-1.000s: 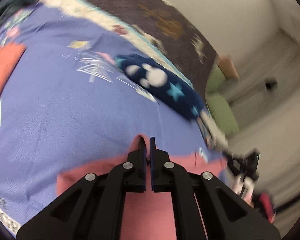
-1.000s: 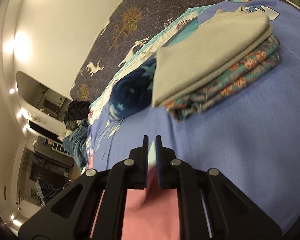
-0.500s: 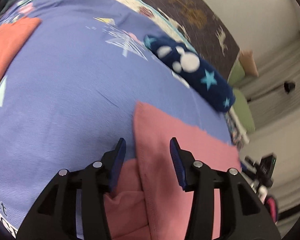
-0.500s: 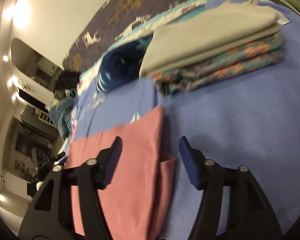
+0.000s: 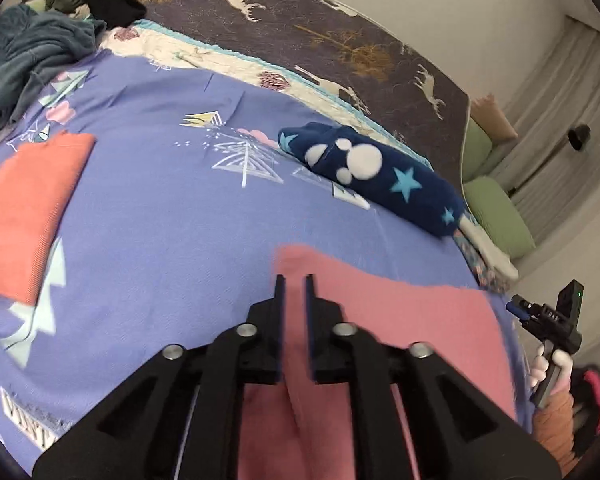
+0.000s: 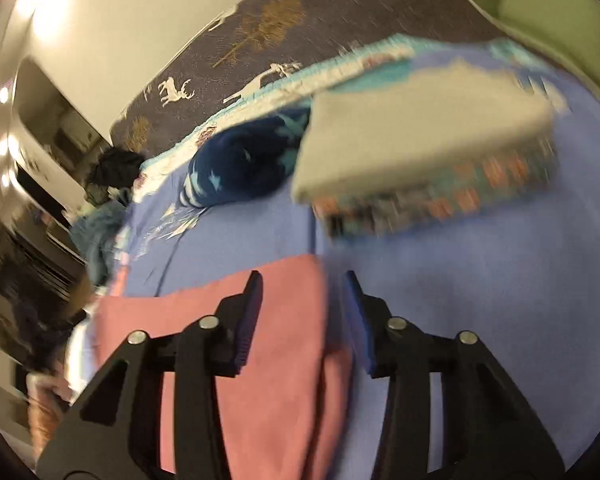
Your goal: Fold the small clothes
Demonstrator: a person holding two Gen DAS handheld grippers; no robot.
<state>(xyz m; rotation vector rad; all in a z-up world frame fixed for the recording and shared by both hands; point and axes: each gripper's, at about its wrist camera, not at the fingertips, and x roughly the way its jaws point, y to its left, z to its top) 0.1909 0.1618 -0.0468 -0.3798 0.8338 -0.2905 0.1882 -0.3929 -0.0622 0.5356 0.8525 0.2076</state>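
Left wrist view: pink garment (image 5: 432,320) lies flat, partly folded with a lengthwise fold ridge, on the blue patterned bedsheet (image 5: 160,220). Left gripper (image 5: 294,286) jaws narrow and closing over its left corner, cloth between but not pinched. Right gripper (image 6: 302,280) jaws apart, closing, straddling the garment's right edge.

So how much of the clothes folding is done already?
Some is done: a folded stack and a folded orange piece lie on the bed. In hand is the pink cloth, partly folded, with both grippers, left and right, closing over its edges. Left: a crumpled heap at the far corner.
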